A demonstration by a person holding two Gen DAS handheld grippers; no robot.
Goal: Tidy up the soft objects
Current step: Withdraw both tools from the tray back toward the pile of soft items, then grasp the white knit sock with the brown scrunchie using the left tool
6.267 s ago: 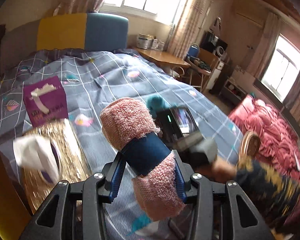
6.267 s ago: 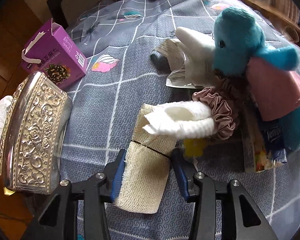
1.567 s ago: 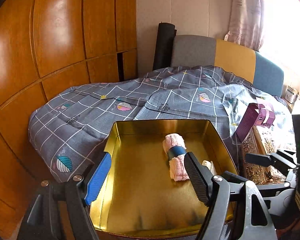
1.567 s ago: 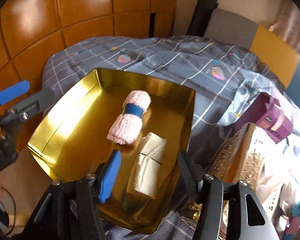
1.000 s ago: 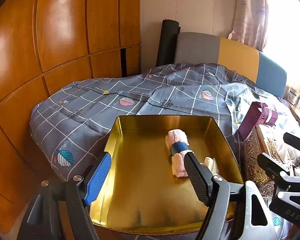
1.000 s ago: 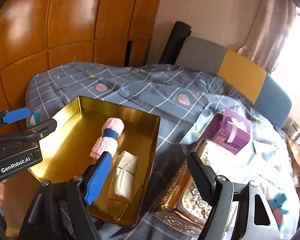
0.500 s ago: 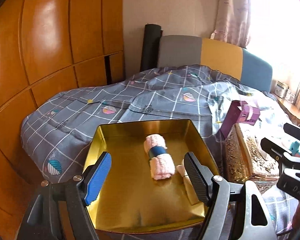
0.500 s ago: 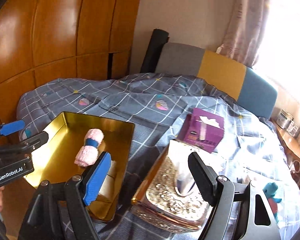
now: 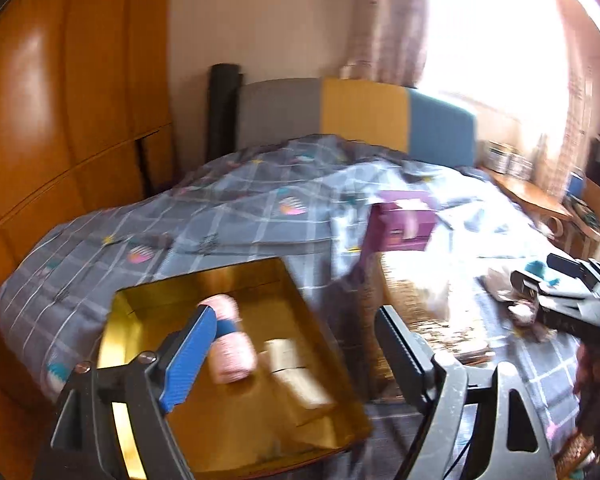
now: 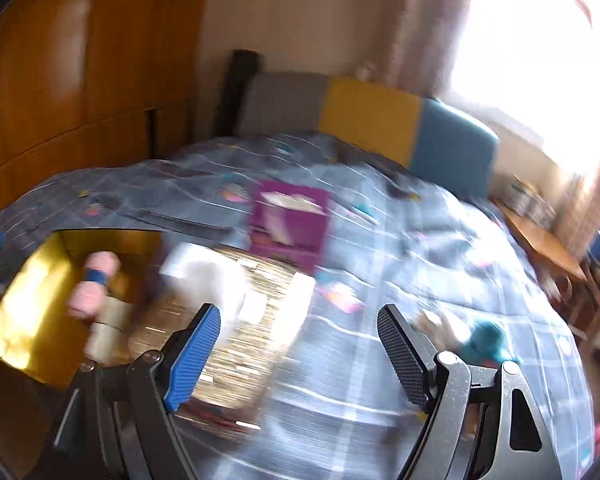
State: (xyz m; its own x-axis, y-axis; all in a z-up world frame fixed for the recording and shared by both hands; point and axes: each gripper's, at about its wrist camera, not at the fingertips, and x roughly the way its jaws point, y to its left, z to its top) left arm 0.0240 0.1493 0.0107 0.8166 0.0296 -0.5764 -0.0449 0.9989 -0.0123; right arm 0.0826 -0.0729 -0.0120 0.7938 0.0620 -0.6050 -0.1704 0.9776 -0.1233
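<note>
Lying side by side in the gold tray (image 9: 324, 364), the pink rolled towel (image 9: 232, 348) with its blue band and the cream roll (image 9: 296, 376) are seen touching or nearly so; blur hides which. The tray is set on the grey checked bedspread (image 9: 236, 216), with an ornate metallic box (image 10: 236, 344) just beside it and a purple carton (image 10: 288, 216) behind that. A teal plush toy (image 10: 486, 340) is found farther right. The left gripper (image 9: 296, 360) is opening its jaws, nothing between them. The right gripper (image 10: 300, 354) is spread wide and empty above the bedspread.
</note>
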